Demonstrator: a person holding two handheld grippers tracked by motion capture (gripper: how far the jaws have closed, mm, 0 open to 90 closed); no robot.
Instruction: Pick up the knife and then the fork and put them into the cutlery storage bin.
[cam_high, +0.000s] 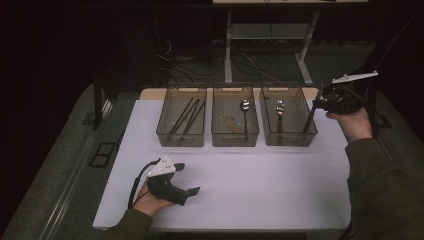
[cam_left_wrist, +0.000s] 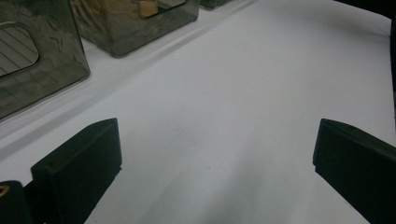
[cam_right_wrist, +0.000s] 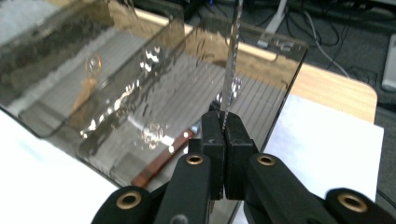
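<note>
Knife (cam_right_wrist: 229, 70), thin and serrated, seen edge-on, pinched between the clenched jaws of the right gripper (cam_right_wrist: 224, 126) and reaching away from them over the smoky right-hand bin (cam_right_wrist: 280, 70). In the high view, seen as a dark slanted stick (cam_high: 311, 117) running from the right gripper (cam_high: 318, 104), at about 2 o'clock on the table (cam_high: 250, 195), down toward 7 o'clock into the right-hand bin (cam_high: 287, 140). Inside that bin, at the knife's 9 o'clock, a brown-handled piece of cutlery (cam_high: 279, 112), head too small to tell. Middle bin (cam_high: 235, 140) with a spoon (cam_high: 245, 107); left bin (cam_high: 181, 140) with dark chopsticks (cam_high: 186, 116). Left gripper (cam_high: 189, 178) low at about 7 o'clock on the white table, jaws spread wide and released, nothing between them but bare tabletop (cam_left_wrist: 215, 154).
</note>
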